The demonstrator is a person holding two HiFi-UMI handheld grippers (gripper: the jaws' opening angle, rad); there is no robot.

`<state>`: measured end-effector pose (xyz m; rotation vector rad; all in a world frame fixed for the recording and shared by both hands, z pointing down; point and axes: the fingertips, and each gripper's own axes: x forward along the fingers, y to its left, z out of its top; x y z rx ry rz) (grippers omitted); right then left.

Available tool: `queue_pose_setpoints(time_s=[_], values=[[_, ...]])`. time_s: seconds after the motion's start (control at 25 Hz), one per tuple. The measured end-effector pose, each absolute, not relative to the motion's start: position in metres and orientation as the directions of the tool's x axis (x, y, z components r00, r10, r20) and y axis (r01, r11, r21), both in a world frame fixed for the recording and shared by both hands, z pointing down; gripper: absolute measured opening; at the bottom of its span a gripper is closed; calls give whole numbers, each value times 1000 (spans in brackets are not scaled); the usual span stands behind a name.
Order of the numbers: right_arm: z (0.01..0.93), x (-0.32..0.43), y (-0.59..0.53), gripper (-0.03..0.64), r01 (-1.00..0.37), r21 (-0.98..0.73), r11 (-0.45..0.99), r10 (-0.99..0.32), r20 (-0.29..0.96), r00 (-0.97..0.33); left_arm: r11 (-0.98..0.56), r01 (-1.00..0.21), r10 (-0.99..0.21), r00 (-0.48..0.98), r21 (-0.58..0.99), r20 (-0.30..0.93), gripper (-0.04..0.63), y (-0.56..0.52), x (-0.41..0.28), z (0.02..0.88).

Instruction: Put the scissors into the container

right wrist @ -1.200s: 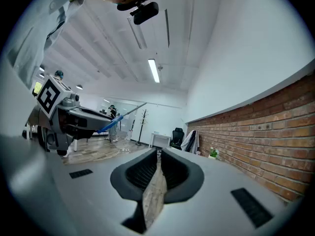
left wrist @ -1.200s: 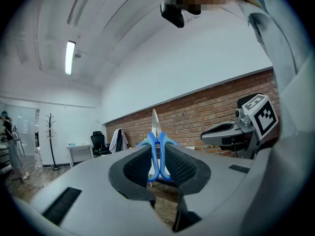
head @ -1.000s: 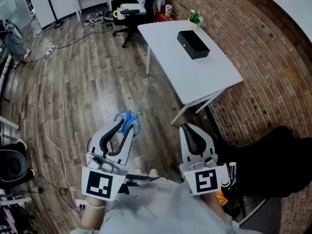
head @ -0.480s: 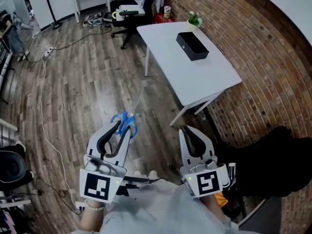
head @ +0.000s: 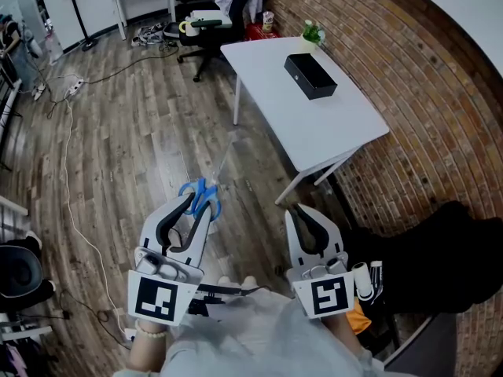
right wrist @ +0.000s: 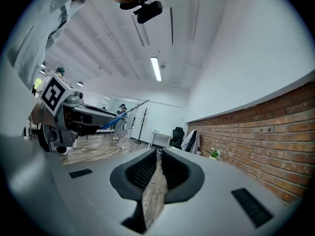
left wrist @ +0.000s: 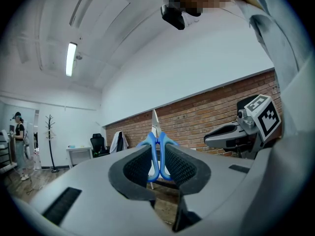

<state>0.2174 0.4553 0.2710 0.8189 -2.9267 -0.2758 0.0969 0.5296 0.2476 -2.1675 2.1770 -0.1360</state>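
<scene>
Only one pair of scissors [head: 203,196] shows. Its two blue plastic handles are pinched between the ribbed black fingers [left wrist: 184,167] of the left gripper [head: 195,204], and its slim metal blades point away over the wooden plank floor [head: 141,140]. The right gripper [head: 302,217] holds nothing, with both fingers drawn together to a thin slit. Well apart from the scissors, one black rectangular container [head: 310,75], seemingly closed, lies on the single white bench [head: 330,132] beside the brick wall [head: 424,93].

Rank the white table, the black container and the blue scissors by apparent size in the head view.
Largest: white table.
Then black container and blue scissors: about alike, the scissors far nearer, so unranked.
</scene>
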Motion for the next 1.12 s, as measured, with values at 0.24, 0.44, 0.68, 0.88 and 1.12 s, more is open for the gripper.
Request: queue_pose_setpoints(time_s=[0.24,0.44,0.68,0.88,1.12], values=[[273,212,459,58,-532,199,823,-548,34,-836,-9,-994,-1000,8,-113,5,100,534,88,248],[279,211,463,58,-562,196,804,-580,47,-813,-21,-993,-1000,21,-118,5,100,543,81,250],[287,207,475,58,-576,199,793,-597,62,-800,-27,-991,-1000,28,-134,-6,100,555,74,252],[286,204,479,58,-569,210,795,-592,69,-803,-30,-991,-999,32,-130,-10,100,558,74,250],[289,203,469,57,-573,217,791,-598,70,-799,-41,-992,-999,42,-117,-9,100,545,70,255]])
